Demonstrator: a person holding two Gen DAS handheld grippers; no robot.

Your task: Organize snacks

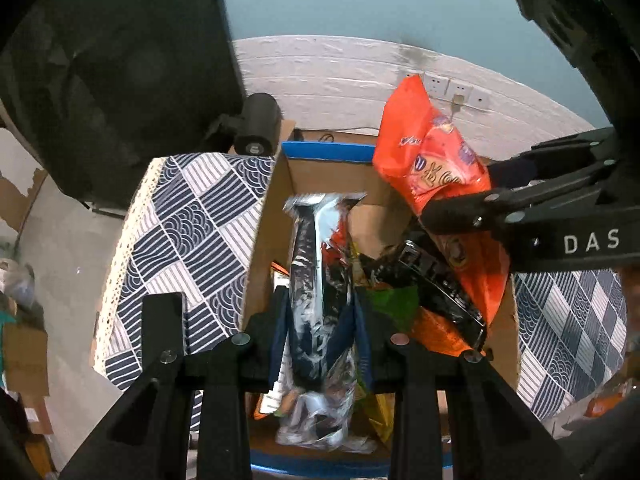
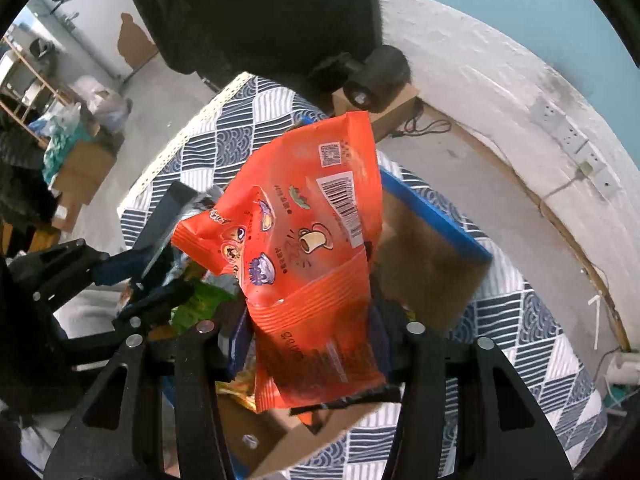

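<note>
A cardboard box (image 1: pixel 276 200) with blue-taped edges sits on a blue-and-white patterned cloth (image 1: pixel 188 236) and holds several snack packs. My left gripper (image 1: pixel 320 320) is shut on a silver-and-black foil packet (image 1: pixel 316 264), held upright over the box. My right gripper (image 2: pixel 312 336) is shut on an orange snack bag (image 2: pixel 312 240), held over the box (image 2: pixel 424 256). In the left wrist view the right gripper (image 1: pixel 464 204) comes in from the right with the orange bag (image 1: pixel 432 160). In the right wrist view the left gripper (image 2: pixel 160 280) is at the left.
In the box lie a green pack (image 1: pixel 392 300), a black bar-shaped pack (image 1: pixel 440 284) and other orange packs (image 1: pixel 436 332). A black cylinder (image 1: pixel 258 124) and a large black object (image 1: pixel 120 72) stand behind the table. A white wall with sockets (image 1: pixel 460 92) is beyond.
</note>
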